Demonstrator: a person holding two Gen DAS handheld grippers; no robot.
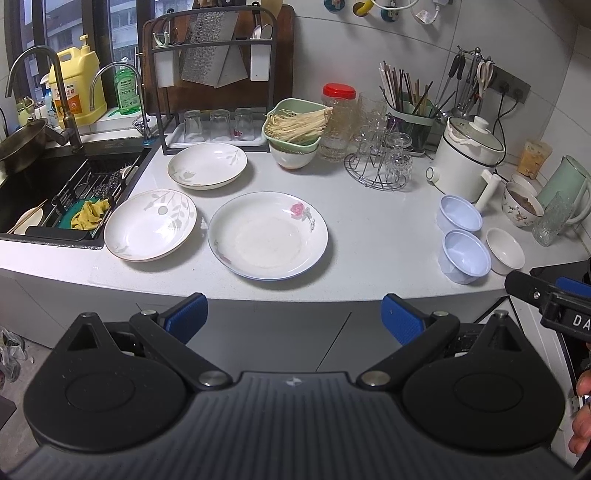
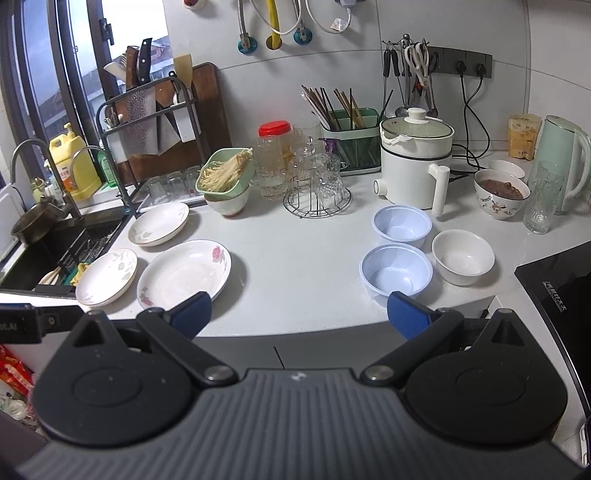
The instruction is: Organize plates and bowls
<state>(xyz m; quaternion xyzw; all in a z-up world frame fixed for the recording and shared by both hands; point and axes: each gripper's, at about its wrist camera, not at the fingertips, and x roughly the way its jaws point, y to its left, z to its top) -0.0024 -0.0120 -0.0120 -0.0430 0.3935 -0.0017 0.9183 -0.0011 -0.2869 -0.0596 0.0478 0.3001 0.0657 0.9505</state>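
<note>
White tiled wall [image 2: 369,33] behind a pale countertop [image 2: 303,258] — dark-framed window [image 1: 99,26] far left above the black sink [image 1: 48,184].

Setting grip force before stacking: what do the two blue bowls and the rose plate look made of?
The two blue bowls look like thin, matte, slightly translucent plastic with faceted walls. The rose plate looks like glazed ceramic: glossy white with a printed flower and blue rim line. It could be melamine.

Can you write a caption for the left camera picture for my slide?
Open left tool faces three empty plates, the rose plate nearest, on the counter.
</note>
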